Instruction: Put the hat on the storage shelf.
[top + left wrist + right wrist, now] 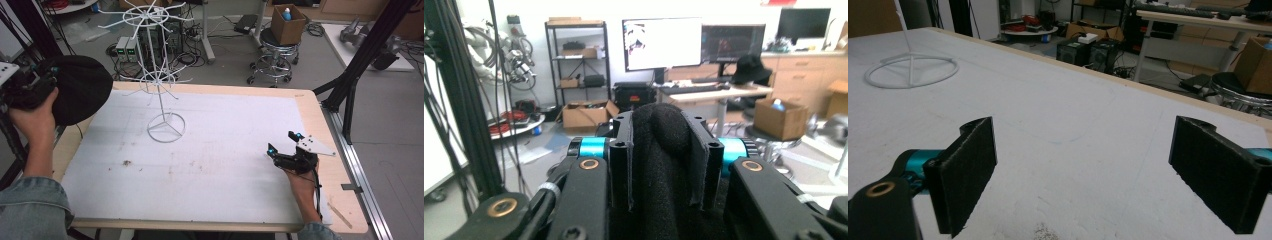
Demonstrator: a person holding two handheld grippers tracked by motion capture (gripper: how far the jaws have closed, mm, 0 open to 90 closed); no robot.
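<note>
While the left gripper (30,82) is held up off the far left corner of the table (320,120), its two flat, felt-faced jaws are clamped on a fold of a soft black hat (80,92); in the left gripper view the fuzzy knit-like fabric (664,165) bulges up between the pads, with turquoise metal cylinders to either side. From the high view the hat hangs as a rounded, matte dome just past the table's left edge, beside the person's left hand (32,120). A white wire display stand (160,75) rises from the far left part of the white, slightly stained mat (225,150), with a thin upright rod, a ring-shaped base crossed by spokes, and two tiers of radiating hooks. At the near right, the right gripper (285,145) rests low over the mat, its jaws spread wide with nothing between them; their rectangular pads (968,175) look coarse and dark in the right gripper view.
</note>
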